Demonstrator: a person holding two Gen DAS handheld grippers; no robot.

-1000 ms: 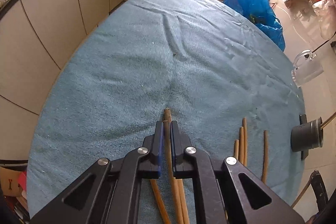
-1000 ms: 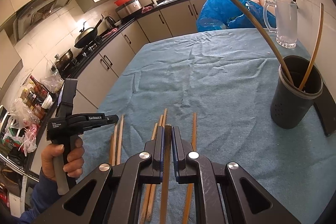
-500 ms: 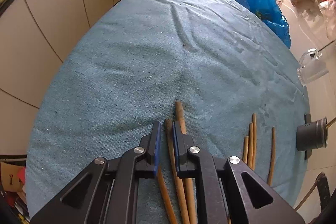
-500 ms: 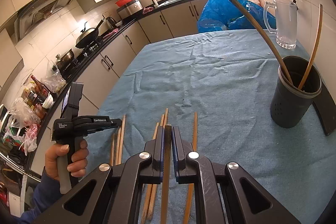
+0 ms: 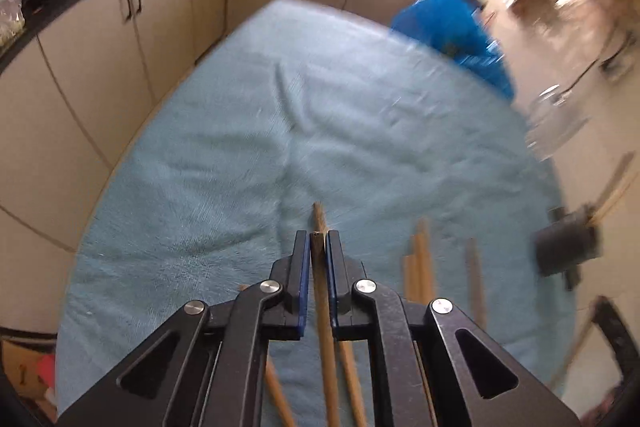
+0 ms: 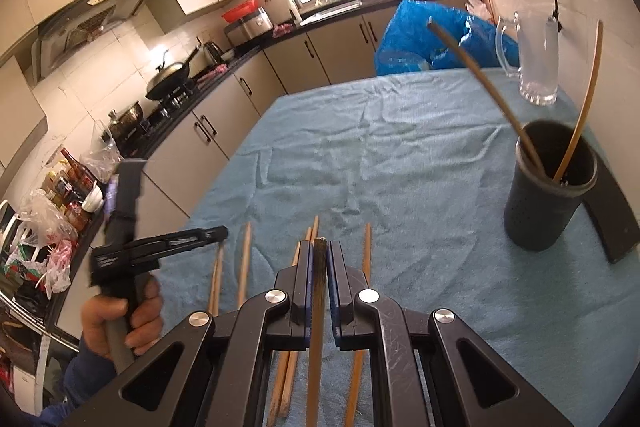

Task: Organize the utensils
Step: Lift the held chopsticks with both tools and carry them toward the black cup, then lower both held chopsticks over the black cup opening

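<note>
My left gripper (image 5: pixel 318 241) is shut on a wooden chopstick (image 5: pixel 325 323) and holds it above the blue towel (image 5: pixel 280 131). My right gripper (image 6: pixel 319 247) is shut on a dark-tipped chopstick (image 6: pixel 317 315). Several loose chopsticks (image 6: pixel 244 263) lie on the towel below both grippers; some also show in the left wrist view (image 5: pixel 422 259). A dark round utensil holder (image 6: pixel 548 187) stands at the right with two chopsticks leaning in it; in the left wrist view the holder (image 5: pixel 566 247) is blurred. The left gripper also shows in the right wrist view (image 6: pixel 218 233), held by a hand.
A glass mug (image 6: pixel 534 63) stands at the far right of the table, beyond the holder. A blue plastic bag (image 6: pixel 424 39) sits behind the table's far edge. Kitchen cabinets (image 5: pixel 112 39) run along the left. A black flat object (image 6: pixel 612 219) lies right of the holder.
The left gripper has lifted and tilted up with its chopstick, so the view now reaches the counters and is blurred by motion. The right gripper has stayed nearly still, holding its chopstick.
</note>
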